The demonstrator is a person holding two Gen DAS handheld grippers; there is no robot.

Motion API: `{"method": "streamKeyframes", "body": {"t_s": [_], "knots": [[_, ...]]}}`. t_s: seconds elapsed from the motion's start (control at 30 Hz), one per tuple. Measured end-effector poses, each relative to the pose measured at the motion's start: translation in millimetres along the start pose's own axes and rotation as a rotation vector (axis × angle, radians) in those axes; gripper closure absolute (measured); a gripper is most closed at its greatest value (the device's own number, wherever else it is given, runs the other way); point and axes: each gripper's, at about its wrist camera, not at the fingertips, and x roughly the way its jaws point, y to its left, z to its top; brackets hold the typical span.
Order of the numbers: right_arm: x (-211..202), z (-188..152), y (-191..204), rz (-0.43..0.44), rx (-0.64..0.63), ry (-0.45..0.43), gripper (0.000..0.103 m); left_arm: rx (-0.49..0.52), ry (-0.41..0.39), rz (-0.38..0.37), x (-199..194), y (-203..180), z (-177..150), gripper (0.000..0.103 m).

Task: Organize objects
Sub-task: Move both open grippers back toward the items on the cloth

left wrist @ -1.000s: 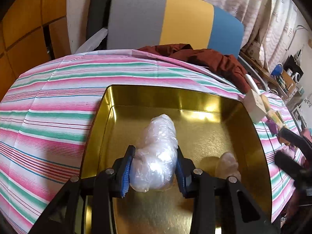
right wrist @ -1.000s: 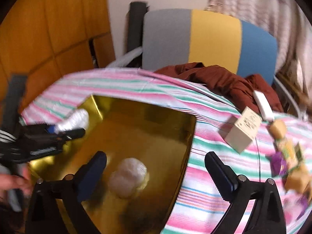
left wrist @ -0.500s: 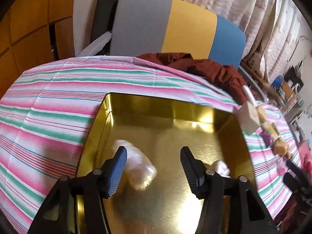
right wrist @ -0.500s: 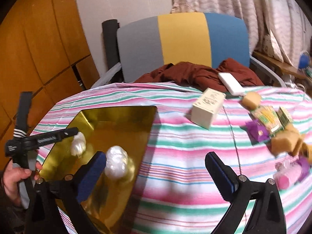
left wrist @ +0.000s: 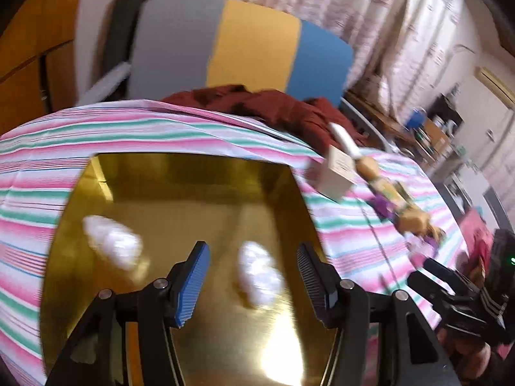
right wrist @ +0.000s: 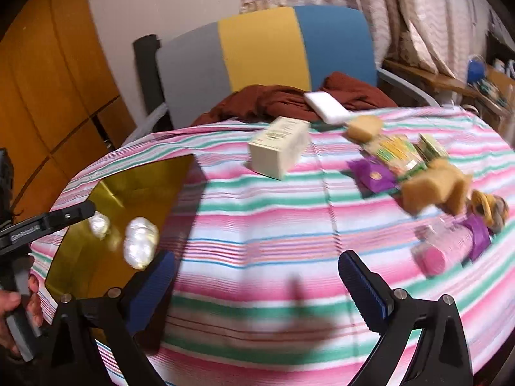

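A chair (right wrist: 264, 51) with a grey, yellow and blue back stands behind the bench (right wrist: 289, 225); pale curtains (right wrist: 386, 9) hang at right; orange wooden panels (right wrist: 48, 80) line the left wall; a cluttered shelf (left wrist: 428, 135) sits far right.

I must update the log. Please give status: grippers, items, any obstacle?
Left gripper open, empty. Right gripper open, empty, over striped cloth. Two wrapped bundles in gold tin. Cream box and snacks outside. Nothing in the way.

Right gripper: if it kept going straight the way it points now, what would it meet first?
Most likely the bare striped tablecloth ahead of the open right gripper; nothing lies between the jaws. The cream box sits farther along that line, though depth is hard to judge.
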Motion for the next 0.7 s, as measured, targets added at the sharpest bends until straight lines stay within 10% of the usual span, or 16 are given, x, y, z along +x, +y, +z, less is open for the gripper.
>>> {"method": "streamKeyframes", "body": {"t_s": [0.7], "knots": [[-37.5, -13.9, -197.6, -0.402, 0.188, -0.069, 0.01, 0.258, 0.11, -0.157, 18.0, -133.8, -34.5, 0.045]]}}
